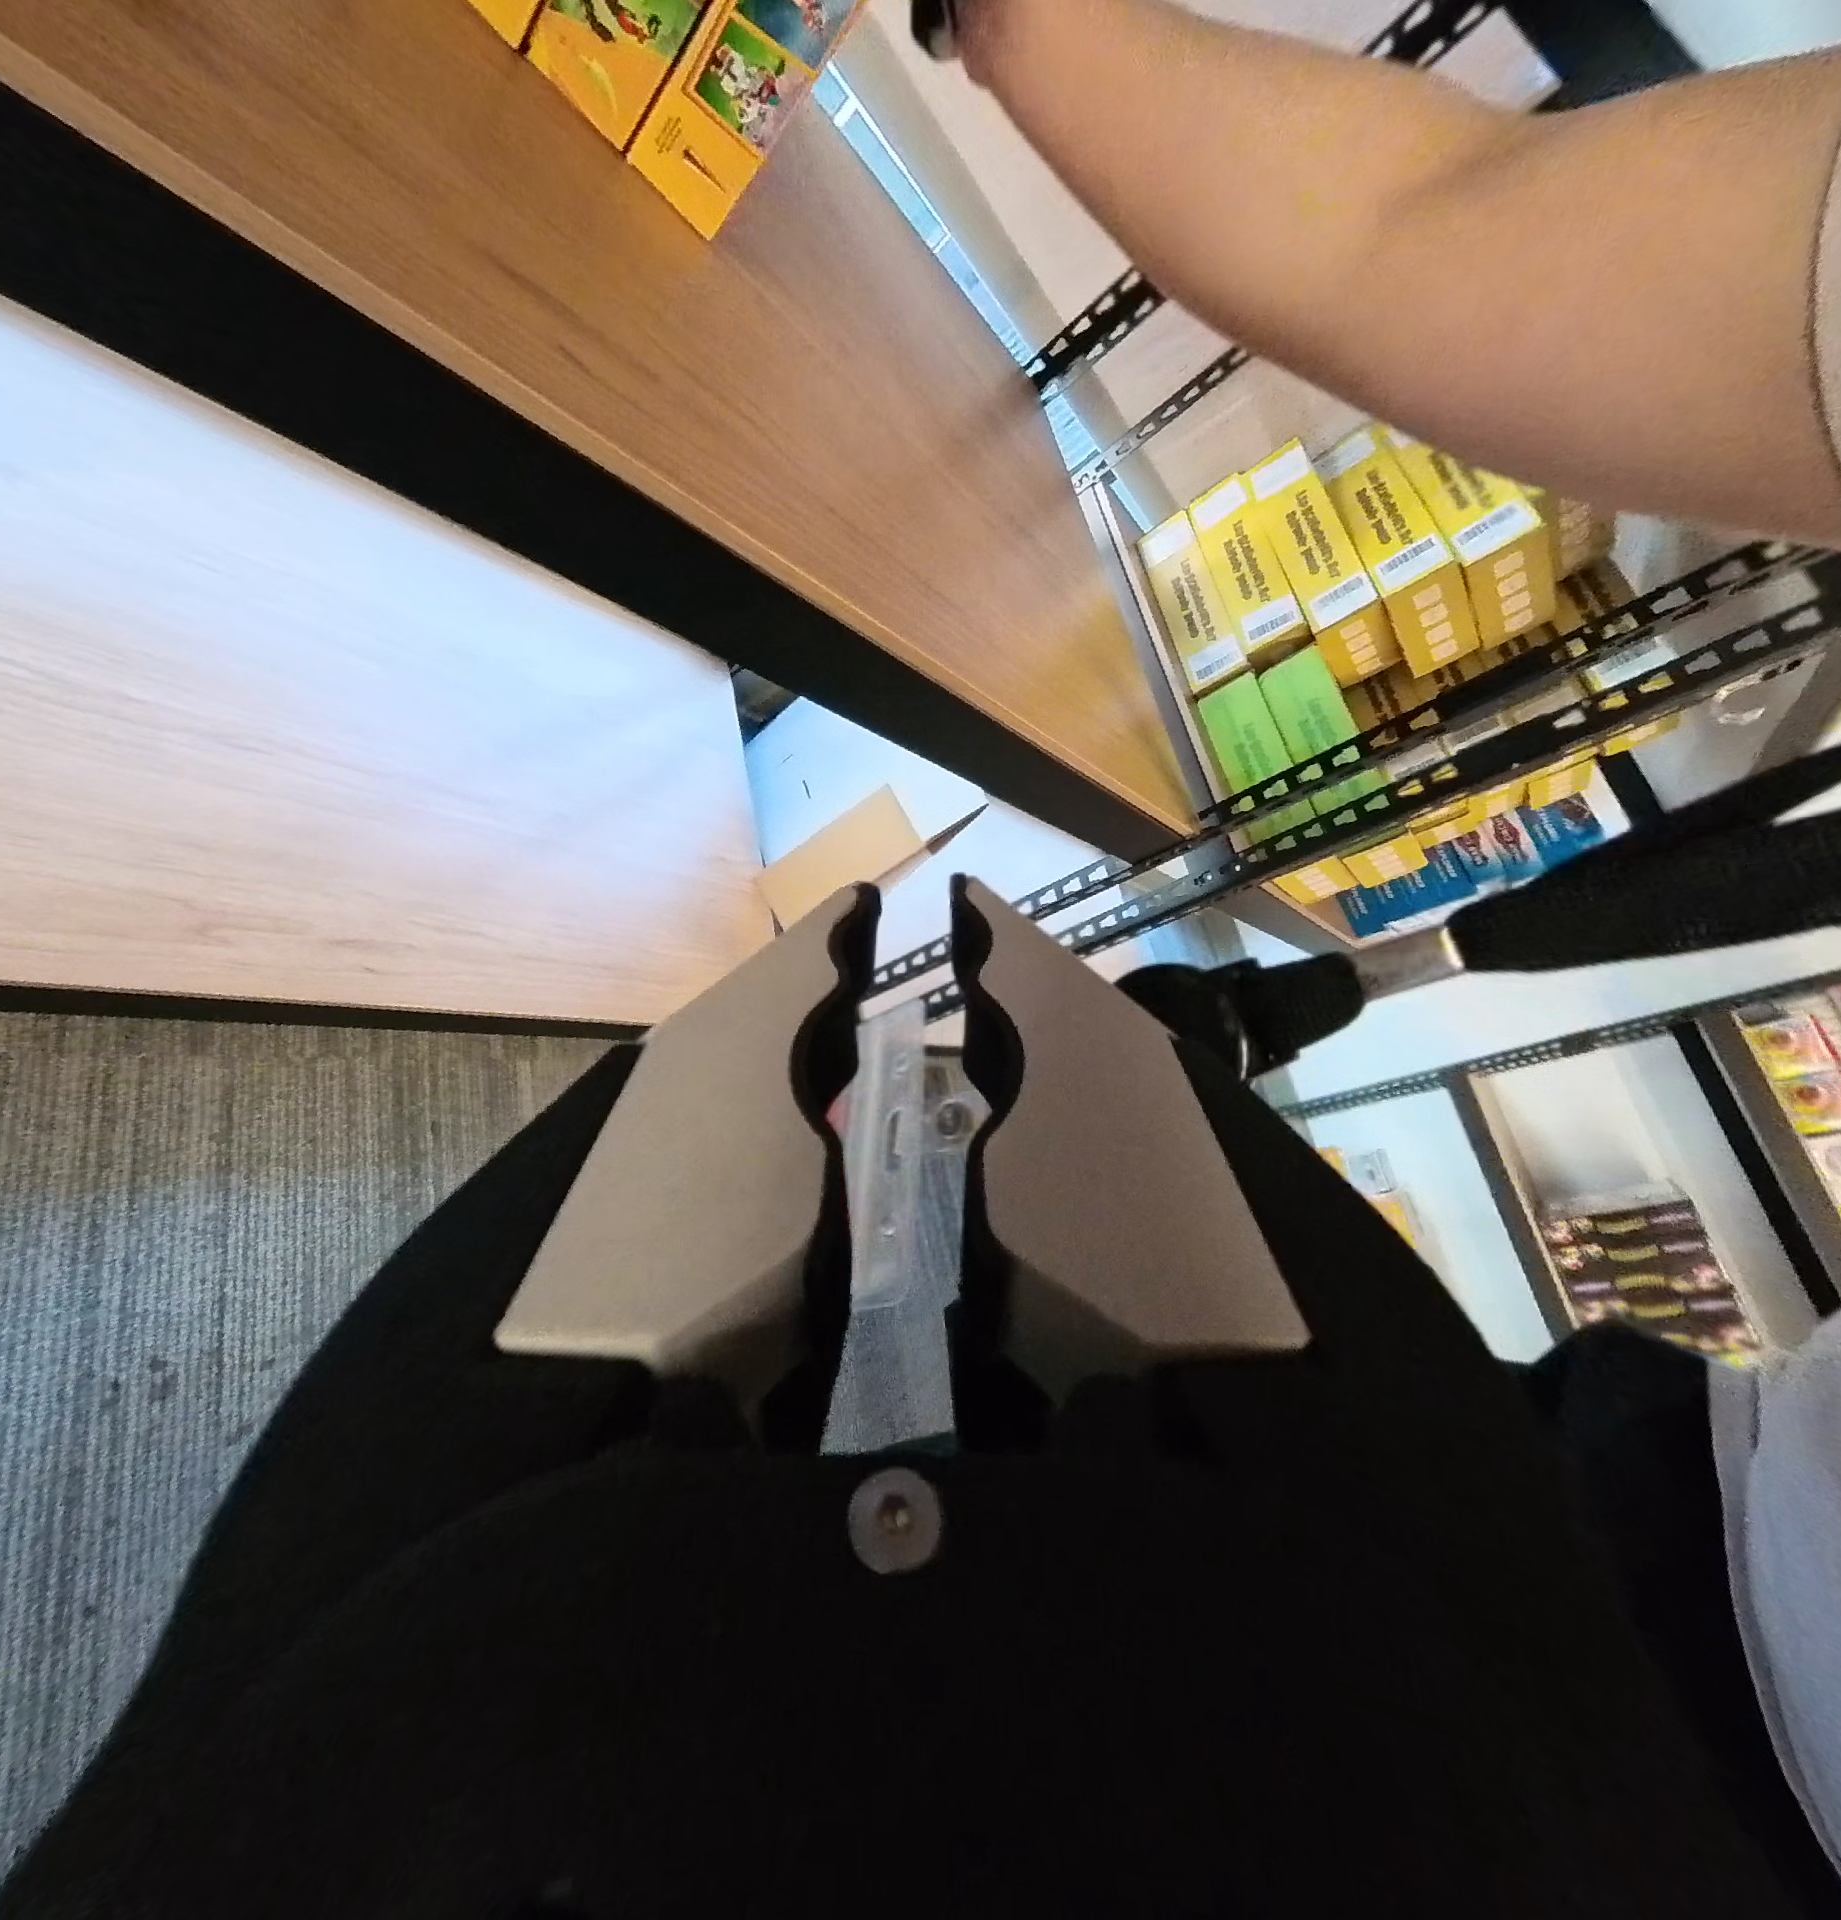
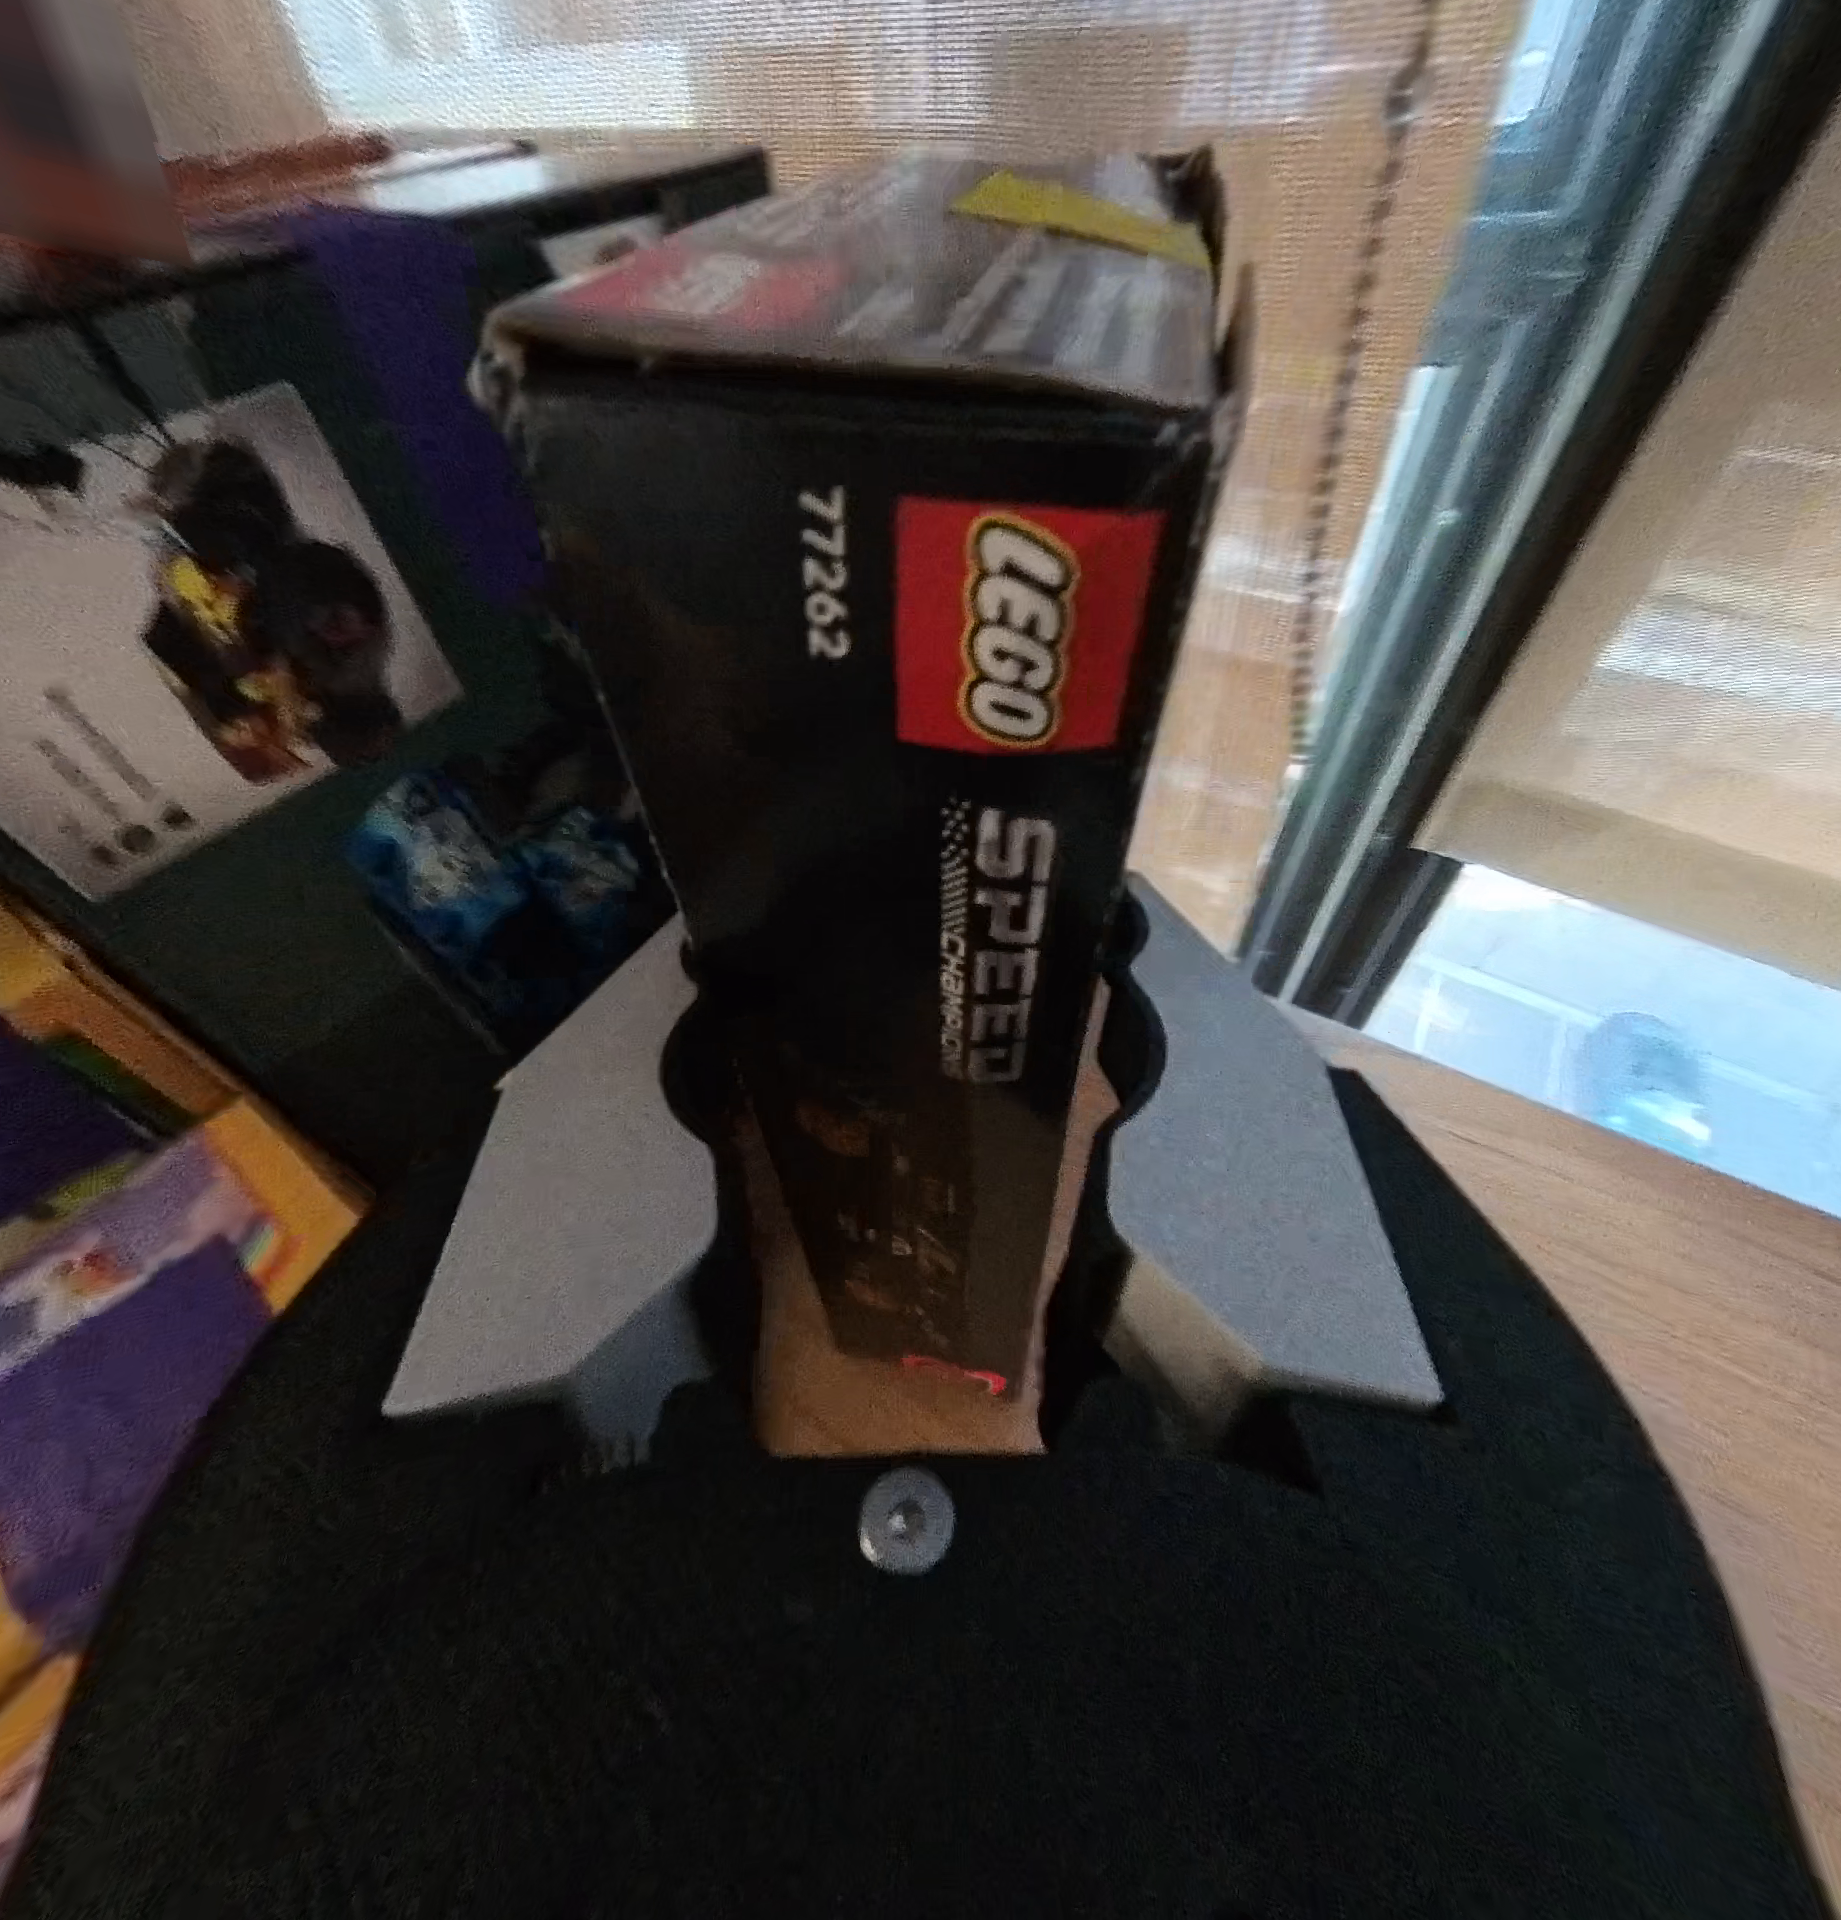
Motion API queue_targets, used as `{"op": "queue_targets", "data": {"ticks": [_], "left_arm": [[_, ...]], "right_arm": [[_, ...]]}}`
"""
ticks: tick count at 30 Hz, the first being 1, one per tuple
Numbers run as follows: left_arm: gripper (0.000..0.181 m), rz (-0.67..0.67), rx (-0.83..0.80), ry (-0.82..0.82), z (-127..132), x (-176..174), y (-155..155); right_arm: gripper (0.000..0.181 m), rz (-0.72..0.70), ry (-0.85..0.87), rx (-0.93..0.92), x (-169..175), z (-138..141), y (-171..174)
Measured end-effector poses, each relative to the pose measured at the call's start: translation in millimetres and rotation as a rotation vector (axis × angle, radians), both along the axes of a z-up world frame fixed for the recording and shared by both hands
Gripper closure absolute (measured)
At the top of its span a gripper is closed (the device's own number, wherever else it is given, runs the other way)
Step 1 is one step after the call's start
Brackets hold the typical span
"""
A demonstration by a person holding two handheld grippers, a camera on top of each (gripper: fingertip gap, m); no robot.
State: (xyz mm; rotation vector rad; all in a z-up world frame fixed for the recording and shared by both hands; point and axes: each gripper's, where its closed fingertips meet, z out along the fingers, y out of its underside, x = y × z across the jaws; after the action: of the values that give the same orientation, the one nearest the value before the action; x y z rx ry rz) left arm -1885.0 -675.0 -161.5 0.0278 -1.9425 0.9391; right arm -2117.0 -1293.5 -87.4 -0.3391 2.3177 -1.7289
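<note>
My right gripper [image 2: 905, 935] is shut on a black toy-brick box [image 2: 854, 623] with a red logo patch. The box stands on end between both fingers [image 2: 583, 1174], above a wooden shelf top [image 2: 1622, 1299]. My left gripper [image 1: 916, 894] hangs tilted with its jaws nearly together and nothing between them. A clear plastic card holder [image 1: 900, 1132] shows behind the gap. A person's bare forearm [image 1: 1415, 260] reaches across the top right toward the upper wooden shelf [image 1: 687, 343].
Yellow toy boxes [image 1: 667, 114] stand on the upper shelf. A metal rack holds yellow packs [image 1: 1363, 561] and green packs [image 1: 1280, 727]. Grey carpet [image 1: 168, 1351] lies below. Purple boxes [image 2: 95, 1351] and a dark box [image 2: 168, 644] crowd the left; a window frame [image 2: 1518, 520] is right. About 65 cm separates my left fingertips from my right.
</note>
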Motion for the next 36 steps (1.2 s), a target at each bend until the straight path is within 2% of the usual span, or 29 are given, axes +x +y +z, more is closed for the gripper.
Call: {"op": "queue_targets", "data": {"ticks": [3,6,8,10,13,15,16,20,22,24,28,31,34,36], "left_arm": [[0.17,0.027,0.011,-0.018,-0.6,9.7,3.3],[0.17,0.052,0.011,-0.031,1.6,21.2,4.0],[0.17,0.047,0.015,-0.049,-0.4,26.7,5.9],[0.17,0.039,0.022,-0.067,-4.1,31.1,7.9],[0.17,0.035,0.031,-0.074,-7.4,35.9,8.6],[0.17,0.034,0.035,-0.082,-9.7,37.8,8.9],[0.17,0.031,0.038,-0.087,-11.9,38.2,9.5],[0.17,0.02,0.057,-0.109,-22.2,36.5,11.7],[0.17,0.022,0.065,-0.113,-25.8,34.4,11.5],[0.17,0.025,0.071,-0.107,-27.7,31.0,10.2],[0.171,0.036,0.069,-0.098,-27.9,24.4,4.3],[0.17,0.025,0.07,-0.095,-28.1,18.6,0.9],[0.17,0.015,0.068,-0.117,-29.8,17.0,-1.6],[0.171,0.022,0.068,-0.114,-30.5,17.6,-3.8]], "right_arm": [[0.108,0.084,-0.036,0.046,21.4,-0.3,-2.3],[0.106,0.183,-0.103,0.117,24.5,-1.5,3.0],[0.103,0.237,-0.202,0.114,19.4,9.2,8.9],[0.109,0.257,-0.257,0.061,5.9,24.1,14.4],[0.114,0.295,-0.195,0.007,-14.6,31.8,22.0],[0.117,0.356,-0.127,0.012,-20.7,25.9,26.8],[0.123,0.384,-0.109,0.025,-22.5,21.3,28.6],[0.125,0.444,-0.083,0.09,-19.0,0.1,26.2],[0.127,0.485,-0.077,0.138,-6.7,-10.2,24.2],[0.142,0.532,-0.133,0.141,8.6,-5.9,24.9],[0.159,0.673,-0.202,0.194,42.1,-8.2,35.2],[0.153,0.69,-0.168,0.207,51.8,-11.1,31.3],[0.147,0.701,-0.206,0.26,42.5,-15.2,29.9],[0.141,0.659,-0.191,0.319,27.0,-27.9,25.1]]}}
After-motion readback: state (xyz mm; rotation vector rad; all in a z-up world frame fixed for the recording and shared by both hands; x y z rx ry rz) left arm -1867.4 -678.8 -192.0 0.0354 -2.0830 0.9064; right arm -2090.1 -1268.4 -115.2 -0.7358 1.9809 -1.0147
